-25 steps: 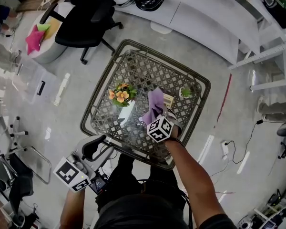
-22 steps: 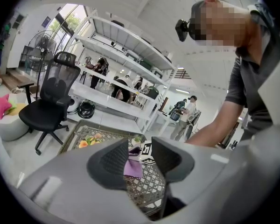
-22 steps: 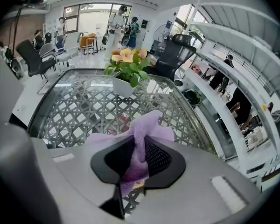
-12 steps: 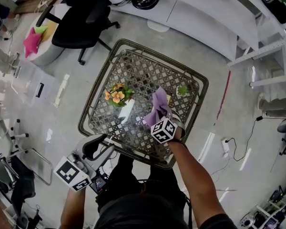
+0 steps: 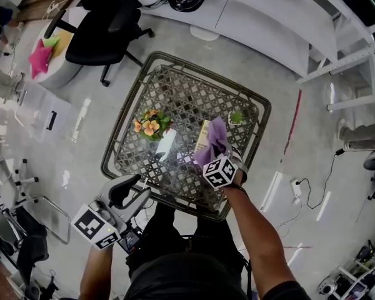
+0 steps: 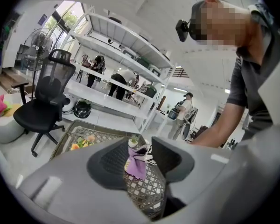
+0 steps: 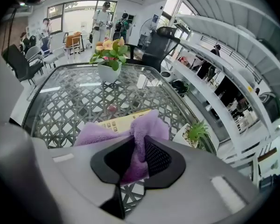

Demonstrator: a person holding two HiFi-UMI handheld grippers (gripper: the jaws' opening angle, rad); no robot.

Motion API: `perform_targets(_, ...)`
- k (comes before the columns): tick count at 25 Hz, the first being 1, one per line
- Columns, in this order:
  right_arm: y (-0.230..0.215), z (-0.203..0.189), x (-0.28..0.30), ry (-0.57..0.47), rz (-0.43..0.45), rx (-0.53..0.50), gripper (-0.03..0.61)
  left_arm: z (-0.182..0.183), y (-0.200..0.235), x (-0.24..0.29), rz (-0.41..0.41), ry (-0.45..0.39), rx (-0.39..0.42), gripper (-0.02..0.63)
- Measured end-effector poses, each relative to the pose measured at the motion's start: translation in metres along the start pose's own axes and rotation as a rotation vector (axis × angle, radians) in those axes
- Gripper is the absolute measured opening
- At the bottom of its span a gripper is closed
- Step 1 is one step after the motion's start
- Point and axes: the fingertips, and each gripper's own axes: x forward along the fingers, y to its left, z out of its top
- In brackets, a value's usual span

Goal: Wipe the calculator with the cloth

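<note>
Now our right tongs (image 7: 140, 160), clamped on the cloth (image 7: 136, 141), hover just over the calculator (image 5: 203, 136), lying lengthwise along the surface's (image 5: 187, 92) right edge, while our left tongs (image 6: 142, 157) gape empty off the near edge.

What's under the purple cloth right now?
The cream calculator, lying on the lattice table. One strip of it with some keys shows past the purple cloth; the rest is covered. The right gripper pinches the cloth.
</note>
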Motion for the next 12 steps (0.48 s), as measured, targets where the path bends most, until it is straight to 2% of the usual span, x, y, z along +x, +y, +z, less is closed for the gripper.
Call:
perform_targets(3, -0.010, -0.001, -0.007, -0.015, -0.019, 0.099, 0.063, 0.002, 0.000, 0.001, 0.000, -0.001, 0.001, 0.161)
perform_targets(8, -0.021, -0.008, -0.012, -0.047, -0.019, 0.447, 0.063, 0.004, 0.003, 0.002, -0.007, -0.018, -0.040, 0.161)
perform_targets(12, -0.016, -0.006, -0.012, -0.067, 0.001, 0.609, 0.063, 0.005, 0.008, -0.003, -0.002, -0.039, -0.073, 0.161)
